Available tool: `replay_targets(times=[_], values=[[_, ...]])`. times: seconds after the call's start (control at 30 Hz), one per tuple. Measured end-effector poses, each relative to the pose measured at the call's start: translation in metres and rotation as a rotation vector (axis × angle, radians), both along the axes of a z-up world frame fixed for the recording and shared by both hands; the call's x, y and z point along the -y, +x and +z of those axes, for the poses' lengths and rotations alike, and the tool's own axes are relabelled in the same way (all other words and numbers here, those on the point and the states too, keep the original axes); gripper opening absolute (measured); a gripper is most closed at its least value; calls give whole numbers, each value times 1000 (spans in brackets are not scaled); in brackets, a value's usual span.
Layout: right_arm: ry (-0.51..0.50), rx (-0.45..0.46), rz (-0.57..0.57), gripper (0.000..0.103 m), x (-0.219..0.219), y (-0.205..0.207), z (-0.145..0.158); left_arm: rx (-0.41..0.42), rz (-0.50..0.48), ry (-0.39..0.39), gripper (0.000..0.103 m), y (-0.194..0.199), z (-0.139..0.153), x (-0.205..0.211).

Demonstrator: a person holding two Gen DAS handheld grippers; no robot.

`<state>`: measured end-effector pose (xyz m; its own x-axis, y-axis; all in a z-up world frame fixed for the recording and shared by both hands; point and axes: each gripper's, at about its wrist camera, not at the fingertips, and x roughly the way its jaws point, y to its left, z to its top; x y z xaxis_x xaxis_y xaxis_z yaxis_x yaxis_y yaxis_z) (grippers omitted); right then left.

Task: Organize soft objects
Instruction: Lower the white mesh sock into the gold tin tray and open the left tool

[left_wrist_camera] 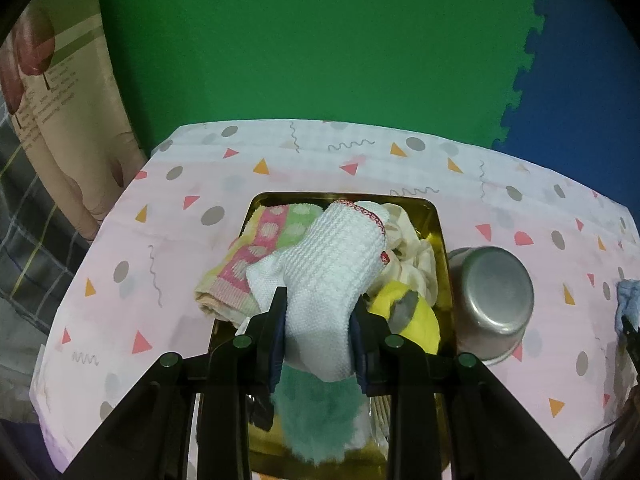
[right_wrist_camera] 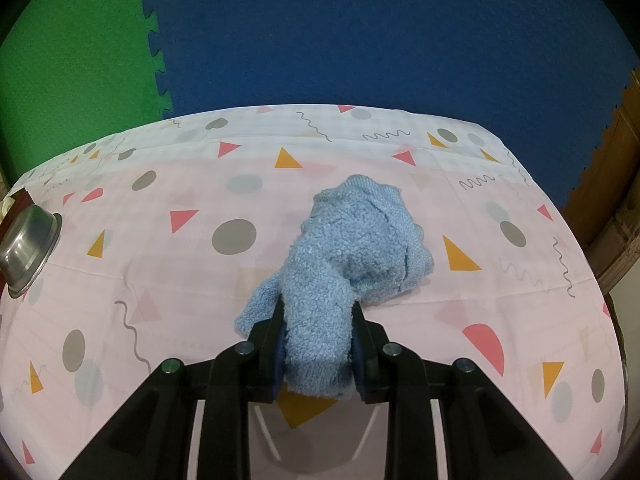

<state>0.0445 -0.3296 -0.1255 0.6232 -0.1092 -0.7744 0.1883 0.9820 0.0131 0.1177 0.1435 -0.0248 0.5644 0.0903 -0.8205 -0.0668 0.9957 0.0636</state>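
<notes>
My left gripper (left_wrist_camera: 319, 320) is shut on a white waffle-knit cloth (left_wrist_camera: 334, 264) with red stitching, over a gold tray (left_wrist_camera: 442, 240). The tray holds a pink, yellow and green dotted towel (left_wrist_camera: 256, 248), a yellow soft piece (left_wrist_camera: 416, 312), a cream cloth (left_wrist_camera: 412, 256) and a teal fluffy piece (left_wrist_camera: 316, 416) below the fingers. My right gripper (right_wrist_camera: 318, 340) is shut on a blue fluffy towel (right_wrist_camera: 360, 240) whose far end rests bunched on the patterned tablecloth (right_wrist_camera: 160, 280). The blue towel also shows at the right edge of the left wrist view (left_wrist_camera: 628, 300).
An upturned steel bowl (left_wrist_camera: 494, 300) sits right of the tray; it also shows at the left edge of the right wrist view (right_wrist_camera: 28, 248). Green and blue foam mats (left_wrist_camera: 320, 40) stand behind the table. A beige printed curtain (left_wrist_camera: 60, 120) hangs at the left.
</notes>
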Motion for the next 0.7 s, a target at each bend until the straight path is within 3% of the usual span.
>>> replay_targets(times=[0.47,0.6,0.7], values=[[-4,-2,1,27,0,0,0,-37,-12,9,36,15,-18,-1],[-12,-3,3,27,1,0,0,-23,-11,10,54,12,-12,-3],[-16,-4,3,27,0,0,0,-9,-20,5,58,7,-6,-3]])
